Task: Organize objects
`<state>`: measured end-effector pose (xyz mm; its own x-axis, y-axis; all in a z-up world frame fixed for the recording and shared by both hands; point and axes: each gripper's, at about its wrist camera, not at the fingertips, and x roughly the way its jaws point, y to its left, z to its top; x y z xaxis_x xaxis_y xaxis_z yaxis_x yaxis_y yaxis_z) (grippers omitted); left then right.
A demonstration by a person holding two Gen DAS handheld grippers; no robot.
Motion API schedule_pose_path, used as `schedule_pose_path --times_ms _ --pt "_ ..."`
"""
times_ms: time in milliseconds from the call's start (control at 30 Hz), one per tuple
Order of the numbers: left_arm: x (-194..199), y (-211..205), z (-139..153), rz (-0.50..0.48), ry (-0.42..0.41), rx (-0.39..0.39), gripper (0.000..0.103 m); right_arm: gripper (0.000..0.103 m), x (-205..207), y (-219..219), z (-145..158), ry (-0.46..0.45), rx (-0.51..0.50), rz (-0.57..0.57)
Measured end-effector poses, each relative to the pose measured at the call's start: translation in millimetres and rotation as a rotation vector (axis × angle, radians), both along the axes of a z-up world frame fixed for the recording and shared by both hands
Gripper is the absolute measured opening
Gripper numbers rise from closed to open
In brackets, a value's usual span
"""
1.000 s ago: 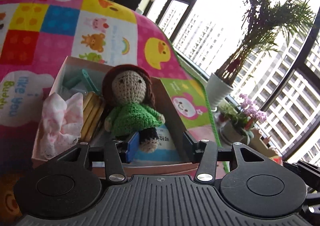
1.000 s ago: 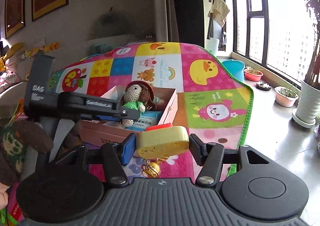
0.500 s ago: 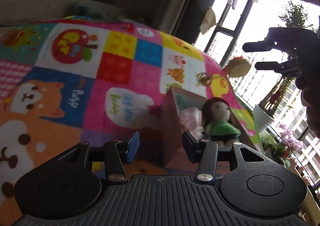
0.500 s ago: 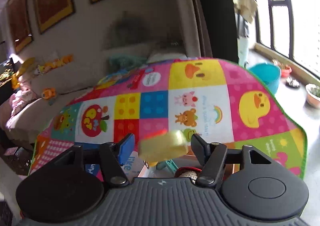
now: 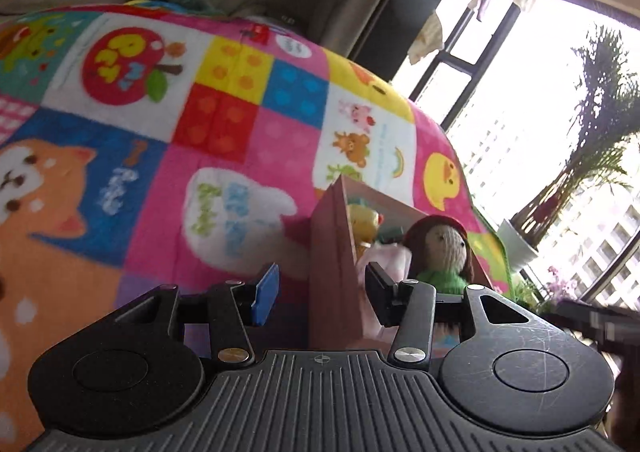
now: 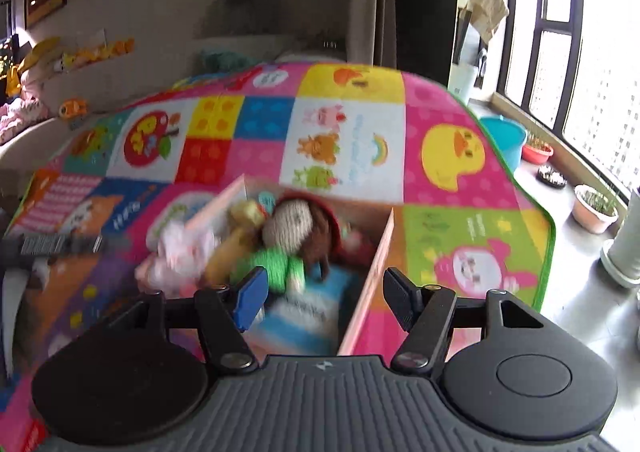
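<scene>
Low in the frame, the right gripper (image 6: pixel 320 294) stands spread, nothing between its pads, above the pink box (image 6: pixel 366 284) at mid-frame. The left gripper (image 5: pixel 318 294) is parted and empty, apparently straddling the box's near corner. Farther in lie a crocheted doll (image 6: pixel 290 240) and a yellow toy (image 5: pixel 362 222).

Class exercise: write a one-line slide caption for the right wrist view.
Open right gripper empty above a pink box holding a crocheted doll on the play mat.
</scene>
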<state>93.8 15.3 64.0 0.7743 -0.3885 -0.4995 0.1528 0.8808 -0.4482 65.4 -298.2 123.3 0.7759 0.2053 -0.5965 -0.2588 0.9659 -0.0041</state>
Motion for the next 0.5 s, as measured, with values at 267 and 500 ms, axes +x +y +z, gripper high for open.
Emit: schedule_pose_path --times_ms 267,500 --pt "42 -53 -21 -0.006 0.122 0.27 0.052 0.055 -17 -8 -64 0.12 0.02 0.006" --pt "26 -32 -24 0.042 0.088 0.371 0.089 0.052 -2 9 -75 0.085 0.025 0.019"
